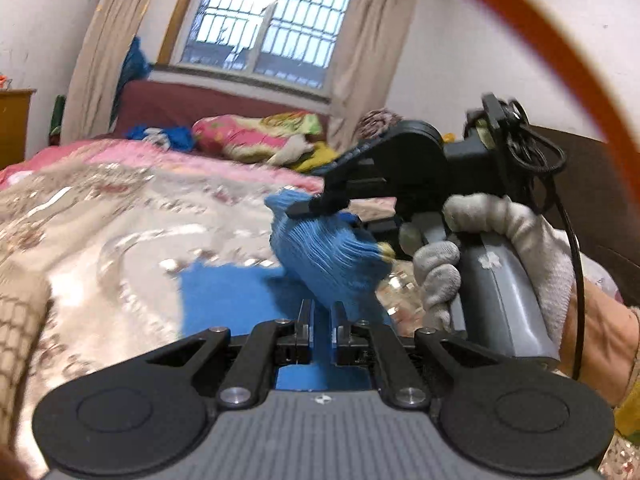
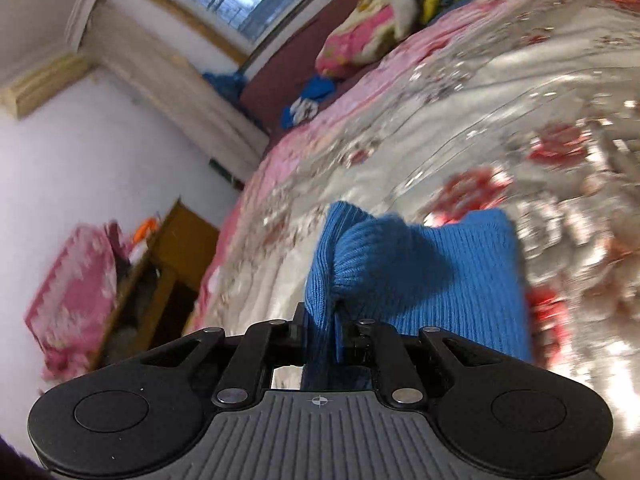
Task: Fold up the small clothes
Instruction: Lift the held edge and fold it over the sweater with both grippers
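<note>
A small blue ribbed knit garment [image 1: 324,256] lies on the floral bedspread [image 1: 120,216] and is lifted at one end. My left gripper [image 1: 321,312] is nearly shut with the blue cloth between its fingers. My right gripper [image 2: 320,316] is shut on a bunched edge of the same garment [image 2: 420,276]. In the left wrist view the right gripper [image 1: 316,204] shows from the side, held by a gloved hand [image 1: 480,248], pinching the raised cloth just above and beyond my left fingers.
A pink floral pillow [image 1: 256,136] and blue clothes [image 1: 160,134] lie at the bed's far end under a barred window [image 1: 264,20]. A wooden cabinet [image 2: 168,256] stands beside the bed. An orange cable [image 1: 560,60] arcs across the left wrist view.
</note>
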Tool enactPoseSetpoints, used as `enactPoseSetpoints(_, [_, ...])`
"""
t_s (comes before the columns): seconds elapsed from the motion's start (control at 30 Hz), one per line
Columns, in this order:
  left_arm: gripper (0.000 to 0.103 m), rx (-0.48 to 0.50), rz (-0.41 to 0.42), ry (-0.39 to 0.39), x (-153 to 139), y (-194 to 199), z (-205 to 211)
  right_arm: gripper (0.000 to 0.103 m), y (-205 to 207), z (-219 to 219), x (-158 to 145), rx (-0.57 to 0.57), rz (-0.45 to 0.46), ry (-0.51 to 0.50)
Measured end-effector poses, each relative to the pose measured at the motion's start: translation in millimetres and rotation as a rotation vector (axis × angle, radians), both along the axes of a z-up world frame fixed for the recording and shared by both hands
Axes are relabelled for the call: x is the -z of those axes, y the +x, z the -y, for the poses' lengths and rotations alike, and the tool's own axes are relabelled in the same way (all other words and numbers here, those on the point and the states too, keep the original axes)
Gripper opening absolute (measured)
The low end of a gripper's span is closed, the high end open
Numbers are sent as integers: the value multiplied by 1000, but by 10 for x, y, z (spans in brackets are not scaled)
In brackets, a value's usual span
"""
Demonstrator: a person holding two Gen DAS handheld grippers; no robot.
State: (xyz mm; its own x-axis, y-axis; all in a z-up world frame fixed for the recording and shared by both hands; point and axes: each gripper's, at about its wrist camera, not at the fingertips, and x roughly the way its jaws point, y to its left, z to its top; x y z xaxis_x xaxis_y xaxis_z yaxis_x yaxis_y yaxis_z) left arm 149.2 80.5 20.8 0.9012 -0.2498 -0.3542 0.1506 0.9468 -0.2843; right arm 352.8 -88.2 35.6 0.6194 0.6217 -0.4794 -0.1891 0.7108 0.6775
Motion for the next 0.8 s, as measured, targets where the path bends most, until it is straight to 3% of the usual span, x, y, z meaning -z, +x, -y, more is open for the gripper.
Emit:
enactPoseSetpoints(0.2, [14, -44, -10, -30, 125, 16, -315, 13, 55, -563, 169, -34, -20, -93])
enactPoseSetpoints(0.57, [14, -84, 2, -68, 154, -82, -606, 13, 11, -1097, 482, -86, -57, -205])
enactPoseSetpoints(0.73, [14, -62, -13, -30, 219, -34, -528, 21, 22, -1144, 511, -162, -88, -185])
enactPoseSetpoints(0.8, [14, -47, -41, -9, 282, -3, -475, 26, 35, -1083, 480, -201, -116, -127])
